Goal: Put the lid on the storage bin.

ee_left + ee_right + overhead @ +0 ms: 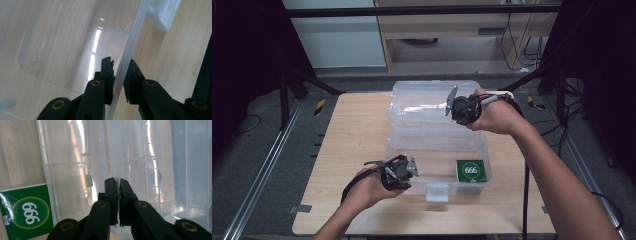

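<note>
— Tongs first: what is each pair doing?
— Left tongs [412,167] straddle the front wall of the clear box [472,187] near its left corner, one jaw inside, one outside; whether the pads press the plastic I cannot tell. Right tongs [451,106] are pressed together on the edge of the raised lid [422,107].
— Why hold it so?
— My guess: the left steadies the box near the front edge of the table [347,150] while the right swings the lid on its hinge.
— And the green packet?
— Green packet [471,171] lies flat in the box's front right corner.
— Do the views differ?
— The high view shows both hands and the layout. The left gripper view shows the box wall [125,67] in the gap between the jaws. The right gripper view shows the lid edge [118,165] pinched and the packet's [26,213] number.
</note>
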`<state>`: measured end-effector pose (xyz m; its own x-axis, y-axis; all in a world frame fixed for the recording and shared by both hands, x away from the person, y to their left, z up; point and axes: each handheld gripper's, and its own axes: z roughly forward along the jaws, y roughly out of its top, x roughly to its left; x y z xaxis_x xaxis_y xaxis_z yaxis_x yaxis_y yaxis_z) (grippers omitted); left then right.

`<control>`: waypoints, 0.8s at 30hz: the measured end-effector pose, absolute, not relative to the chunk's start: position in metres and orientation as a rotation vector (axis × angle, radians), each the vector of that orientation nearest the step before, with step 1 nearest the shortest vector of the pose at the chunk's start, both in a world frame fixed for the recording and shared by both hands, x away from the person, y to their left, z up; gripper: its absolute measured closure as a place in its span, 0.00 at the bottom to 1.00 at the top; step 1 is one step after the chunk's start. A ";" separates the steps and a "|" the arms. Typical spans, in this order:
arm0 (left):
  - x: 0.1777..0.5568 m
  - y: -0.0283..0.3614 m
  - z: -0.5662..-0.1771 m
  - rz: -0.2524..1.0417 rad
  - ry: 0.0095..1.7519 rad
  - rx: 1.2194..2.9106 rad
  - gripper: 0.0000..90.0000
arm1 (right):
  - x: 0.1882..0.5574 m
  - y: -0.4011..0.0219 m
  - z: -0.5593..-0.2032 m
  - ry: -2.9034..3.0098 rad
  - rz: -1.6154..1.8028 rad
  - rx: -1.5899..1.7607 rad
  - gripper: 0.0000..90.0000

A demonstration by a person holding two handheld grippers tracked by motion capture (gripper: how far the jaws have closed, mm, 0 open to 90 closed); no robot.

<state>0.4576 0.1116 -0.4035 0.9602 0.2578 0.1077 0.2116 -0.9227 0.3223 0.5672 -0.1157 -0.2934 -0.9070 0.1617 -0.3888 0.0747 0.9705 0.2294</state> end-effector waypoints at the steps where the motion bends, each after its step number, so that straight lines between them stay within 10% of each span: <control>1: 0.457 0.111 -0.404 0.213 0.345 2.799 0.88 | 0.566 -0.116 -0.293 2.704 0.295 0.164 0.97; 24: 0.454 0.111 -0.407 0.246 0.397 2.780 0.85 | 0.527 -0.125 -0.293 2.655 0.401 0.145 0.97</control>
